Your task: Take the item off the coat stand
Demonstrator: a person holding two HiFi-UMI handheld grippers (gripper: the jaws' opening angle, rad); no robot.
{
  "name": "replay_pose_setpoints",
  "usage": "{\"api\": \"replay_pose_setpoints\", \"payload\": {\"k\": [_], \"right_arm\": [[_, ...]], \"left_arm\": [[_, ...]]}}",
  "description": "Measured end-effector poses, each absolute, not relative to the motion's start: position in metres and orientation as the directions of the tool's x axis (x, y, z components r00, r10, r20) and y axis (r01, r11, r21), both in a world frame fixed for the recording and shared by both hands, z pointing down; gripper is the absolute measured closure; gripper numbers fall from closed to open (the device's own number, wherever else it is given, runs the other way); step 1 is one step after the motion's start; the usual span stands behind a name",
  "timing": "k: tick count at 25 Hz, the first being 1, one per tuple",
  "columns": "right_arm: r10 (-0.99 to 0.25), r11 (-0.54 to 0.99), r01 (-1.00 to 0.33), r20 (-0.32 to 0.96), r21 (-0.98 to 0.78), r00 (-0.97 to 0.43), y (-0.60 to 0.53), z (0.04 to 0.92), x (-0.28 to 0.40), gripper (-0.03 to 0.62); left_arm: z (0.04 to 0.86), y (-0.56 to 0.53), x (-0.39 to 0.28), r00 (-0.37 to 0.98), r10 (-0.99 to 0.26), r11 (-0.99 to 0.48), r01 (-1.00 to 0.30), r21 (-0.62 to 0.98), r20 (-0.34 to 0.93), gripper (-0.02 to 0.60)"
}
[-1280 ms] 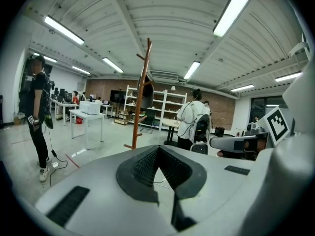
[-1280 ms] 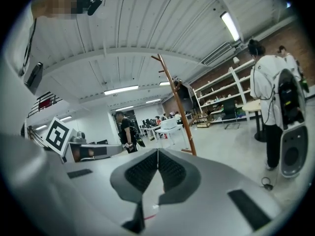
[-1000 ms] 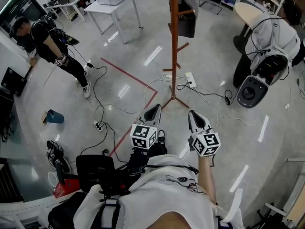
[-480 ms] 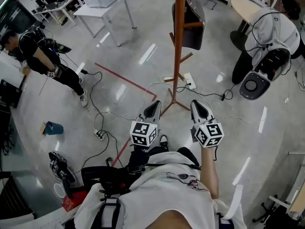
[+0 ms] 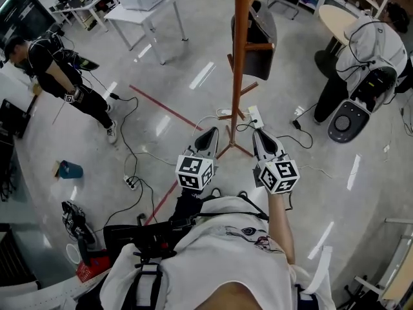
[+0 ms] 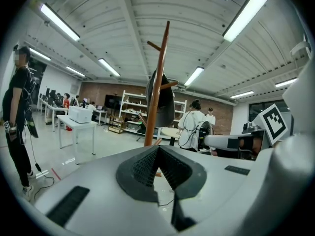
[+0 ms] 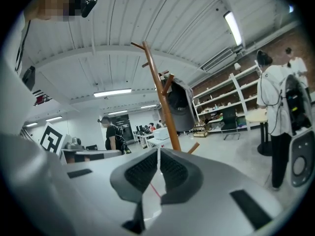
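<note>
The task has hardly begun, as I judge it. The dark item (image 5: 259,39) hangs from a peg of the coat stand (image 5: 241,50), high on the pole at 12 o'clock from me, untouched. My left tool (image 5: 210,134) and right tool (image 5: 257,135) are both closed with nothing between the jaws, held side by side low in front of me, pointing at the stand's base and well apart from the item. Left to do: raise a tool, open it, grip the item and lift it clear of the peg.

There is open floor between me and the stand. Cables (image 5: 197,123) and a power strip (image 5: 256,115) lie around its feet. A tabletop (image 5: 164,4) stands at 11 o'clock, a person in black (image 5: 51,57) at 10, a person in white (image 5: 371,37) at 2, all well clear.
</note>
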State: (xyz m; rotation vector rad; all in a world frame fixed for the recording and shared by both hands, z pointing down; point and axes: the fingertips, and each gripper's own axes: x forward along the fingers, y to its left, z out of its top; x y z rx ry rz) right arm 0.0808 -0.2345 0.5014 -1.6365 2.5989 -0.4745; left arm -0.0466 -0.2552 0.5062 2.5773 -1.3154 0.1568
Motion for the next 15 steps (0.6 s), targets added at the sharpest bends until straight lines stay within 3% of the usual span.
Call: {"api": "replay_pose_setpoints", "payload": {"k": [15], "right_arm": [[-0.918,0.358,-0.911,0.098,-0.207,-0.383,-0.295,0.473,0.113,0.591]], "left_arm": [[0.483,-0.296,-0.043,0.580,-0.797,-0.564,-0.814,0.139,0.166,0.588]]}}
